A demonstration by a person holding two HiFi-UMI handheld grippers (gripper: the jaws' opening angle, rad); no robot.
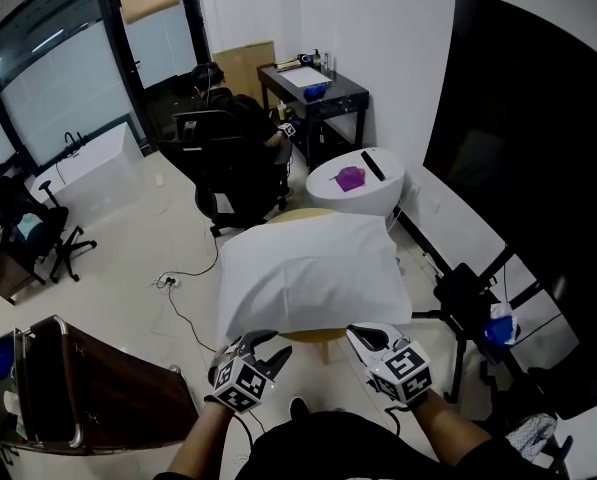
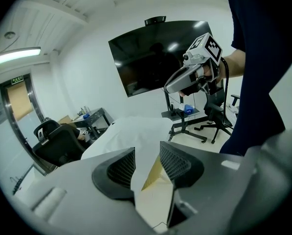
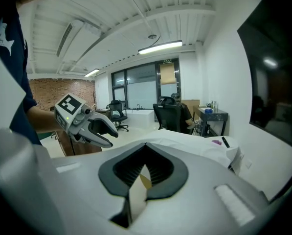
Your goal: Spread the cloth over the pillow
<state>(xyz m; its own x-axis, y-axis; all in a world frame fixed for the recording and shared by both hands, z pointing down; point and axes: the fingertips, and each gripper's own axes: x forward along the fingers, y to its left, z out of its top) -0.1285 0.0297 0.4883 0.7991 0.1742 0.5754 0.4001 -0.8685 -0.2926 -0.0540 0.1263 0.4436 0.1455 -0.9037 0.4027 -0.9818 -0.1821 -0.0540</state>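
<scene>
Two near corners seem the best hold; the cloth (image 1: 313, 273) looks light, limp and likely to slip. The right gripper (image 3: 145, 168) has its jaws pinched on the cloth's edge. The left gripper (image 2: 146, 153) has its jaws apart, with cloth loose between them.

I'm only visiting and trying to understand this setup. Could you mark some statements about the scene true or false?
1. The right hand-held gripper is shut on the white cloth. True.
2. The left hand-held gripper is clamped tight as well. False: its jaws stand apart, with cloth between them.
3. A purple object lies on the round white table. True.
4. The cloth lies on the floor. False: it is raised on a small wooden table.
5. The black office chair is empty. False: a person sits in it.
</scene>
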